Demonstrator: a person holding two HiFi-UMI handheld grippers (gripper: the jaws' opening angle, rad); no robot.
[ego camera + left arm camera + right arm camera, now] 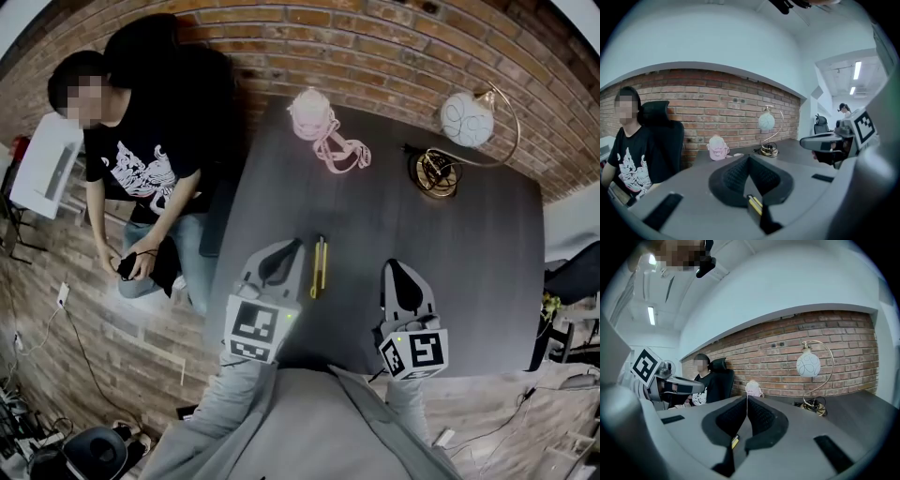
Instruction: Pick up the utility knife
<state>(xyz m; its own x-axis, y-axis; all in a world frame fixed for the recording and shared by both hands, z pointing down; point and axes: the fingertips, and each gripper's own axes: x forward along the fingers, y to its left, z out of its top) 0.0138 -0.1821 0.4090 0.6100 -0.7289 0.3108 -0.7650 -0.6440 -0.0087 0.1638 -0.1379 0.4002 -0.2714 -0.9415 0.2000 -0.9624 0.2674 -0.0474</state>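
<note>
The utility knife, slim, yellow and black, lies on the dark grey table, pointing away from me. My left gripper hovers just left of it and my right gripper a hand's width to its right. Both are empty with their jaws together. In the left gripper view the closed jaws meet in a point, and part of the knife shows beneath them. In the right gripper view the jaws also meet, and a yellow bit of the knife shows below.
A small pink bag with a strap lies at the table's far edge. A globe lamp on a gold base stands at the far right. A person in a black T-shirt sits left of the table, against a brick wall.
</note>
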